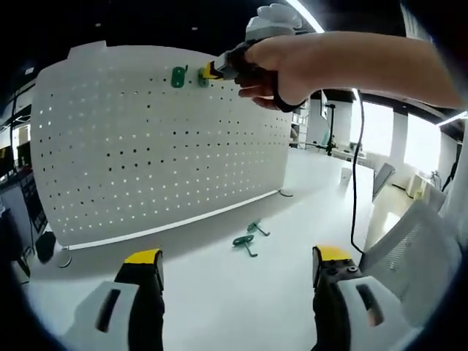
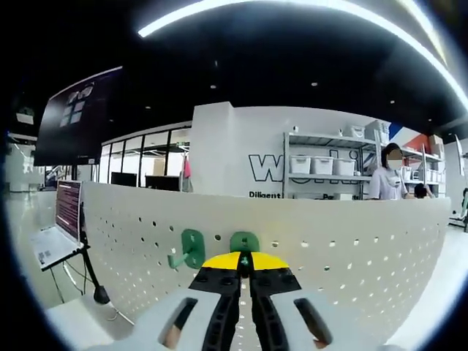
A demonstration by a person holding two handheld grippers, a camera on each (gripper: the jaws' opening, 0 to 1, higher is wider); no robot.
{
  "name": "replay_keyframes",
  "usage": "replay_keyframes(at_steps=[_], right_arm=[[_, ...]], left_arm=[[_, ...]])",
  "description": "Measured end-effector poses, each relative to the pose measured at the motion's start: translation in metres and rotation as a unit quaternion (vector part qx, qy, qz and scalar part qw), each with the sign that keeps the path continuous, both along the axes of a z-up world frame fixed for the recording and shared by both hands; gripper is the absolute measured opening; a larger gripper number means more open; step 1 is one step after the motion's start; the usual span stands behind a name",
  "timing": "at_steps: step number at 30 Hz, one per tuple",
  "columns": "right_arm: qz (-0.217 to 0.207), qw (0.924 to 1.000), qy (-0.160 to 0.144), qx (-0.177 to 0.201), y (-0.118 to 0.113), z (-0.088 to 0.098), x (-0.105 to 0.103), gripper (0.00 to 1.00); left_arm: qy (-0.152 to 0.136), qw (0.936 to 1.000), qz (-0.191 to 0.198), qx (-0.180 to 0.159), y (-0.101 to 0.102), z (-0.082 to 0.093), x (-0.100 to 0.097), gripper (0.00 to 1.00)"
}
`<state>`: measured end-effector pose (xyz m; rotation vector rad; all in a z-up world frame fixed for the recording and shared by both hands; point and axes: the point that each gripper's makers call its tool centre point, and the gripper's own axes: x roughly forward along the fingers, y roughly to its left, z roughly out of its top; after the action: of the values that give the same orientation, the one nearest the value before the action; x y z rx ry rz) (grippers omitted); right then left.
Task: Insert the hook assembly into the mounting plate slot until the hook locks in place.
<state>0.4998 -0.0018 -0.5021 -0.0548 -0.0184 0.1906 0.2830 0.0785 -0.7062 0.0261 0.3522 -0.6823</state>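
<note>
A small green plastic hook point(image 2: 244, 242) sits against the upper part of the white perforated metal pegboard panel point(image 2: 351, 241), its rounded flat plate pressed to the panel face. The right tongs point(image 2: 245, 262) — yellow-tipped, black further back, with pale grey bodies — are closed tight on this hook, the two tips meeting with only a thin line between them and a bit of green showing at the seam. Just beside it to the left, a second green plastic hook point(image 2: 189, 250) already hangs on the panel, its oval plate flat to the surface and its curved prong turning out and down to the left.

In the left gripper view the same pair shows near the panel's top edge: the hung hook point(image 1: 178, 77) and, close to its right, the hook held point(image 1: 201, 77) at the yellow tip of the right tongs point(image 1: 211, 71), with a person's bare hand point(image 1: 281, 69) wrapped around the handle and the forearm reaching in from the right.

The panel point(image 1: 146, 146) is a smooth, curved-looking sheet dotted with regular rows of small round holes, standing upright on small feet on a smooth white desk point(image 1: 219, 292). Two more green hooks point(image 1: 248, 235) lie loose on the desk in front of the panel, close together. The left tongs point(image 1: 238, 267) are spread wide apart with nothing between them, hovering above the desk, well short of the loose hooks. A black cable point(image 1: 356, 175) hangs down at the right.
</note>
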Motion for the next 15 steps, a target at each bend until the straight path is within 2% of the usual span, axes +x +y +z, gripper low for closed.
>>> replay_keyframes(at_steps=[4, 8, 15], right_arm=[[-0.018, 0.9998, -0.002, 0.011, 0.0003, -0.0011, 0.0015, 0.02], [-0.038, 0.9985, 0.004, 0.039, -0.0002, -0.0022, 0.0025, 0.02], [-0.052, 0.9970, 0.010, 0.057, -0.0011, -0.0023, 0.0041, 0.02]], left_arm=[[0.000, 1.0000, 0.002, -0.003, 0.0010, 0.0008, 0.0004, 0.86], [0.003, 1.0000, 0.003, -0.004, 0.0017, 0.0002, 0.0000, 0.85], [0.002, 1.0000, 0.002, -0.003, 0.0013, 0.0005, -0.0005, 0.85]])
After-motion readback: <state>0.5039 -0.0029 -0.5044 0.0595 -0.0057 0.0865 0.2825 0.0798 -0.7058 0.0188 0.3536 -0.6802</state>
